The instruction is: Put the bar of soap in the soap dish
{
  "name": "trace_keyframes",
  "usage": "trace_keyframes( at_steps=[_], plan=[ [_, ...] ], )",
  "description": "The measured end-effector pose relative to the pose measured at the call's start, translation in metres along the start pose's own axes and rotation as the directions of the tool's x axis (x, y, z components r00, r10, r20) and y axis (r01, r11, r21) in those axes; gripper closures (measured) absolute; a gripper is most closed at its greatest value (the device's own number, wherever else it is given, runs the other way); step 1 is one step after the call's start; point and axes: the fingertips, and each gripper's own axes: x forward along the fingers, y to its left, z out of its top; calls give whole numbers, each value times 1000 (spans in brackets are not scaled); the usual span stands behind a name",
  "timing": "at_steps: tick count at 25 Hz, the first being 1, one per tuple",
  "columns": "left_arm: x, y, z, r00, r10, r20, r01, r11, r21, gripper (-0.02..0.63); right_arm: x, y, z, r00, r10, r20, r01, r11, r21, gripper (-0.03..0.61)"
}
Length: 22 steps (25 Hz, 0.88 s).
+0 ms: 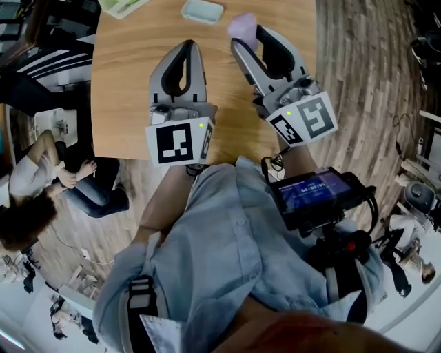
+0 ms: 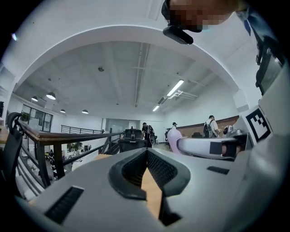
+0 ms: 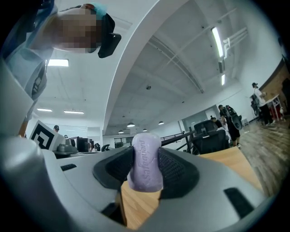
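Above the desk (image 1: pixel 124 83), the right hand-held gripper (image 3: pixel 146 174) clamps the soap (image 1: pixel 241 26); the left hand-held gripper (image 2: pixel 147 155) is closed, empty. Carry the soap over the dish (image 1: pixel 202 10), lower, then release.

Left gripper (image 1: pixel 187 47): grey moulded shell, black ribbed pads (image 2: pixel 159 170), white marker cube (image 1: pixel 178 141) with black squares and a green light. Right gripper (image 1: pixel 249 38): same build, with its own cube (image 1: pixel 304 118). Clothing: light blue buttoned shirt (image 1: pixel 227 241). Front-mounted black device (image 1: pixel 318 196) with lit blue screen; black cable (image 1: pixel 271 165). Black buckle (image 1: pixel 140 295) at the shoulder.
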Motion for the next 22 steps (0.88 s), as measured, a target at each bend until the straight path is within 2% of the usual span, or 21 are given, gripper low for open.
trace_keyframes(
  at_steps=[7,17,22],
  plan=[
    [51,58,-56,998,-2,-62,-1,999,-45,606,68,-43,-59,996,-41,-81,43,999,23,393],
    [52,68,-58,996,32,-81,-39,995,-96,606,77,-59,-70,989,-60,-132,62,998,10,394],
    [75,91,-91,993,24,-116,-39,991,-129,606,111,-83,-113,981,-67,-182,70,997,12,394]
  ],
)
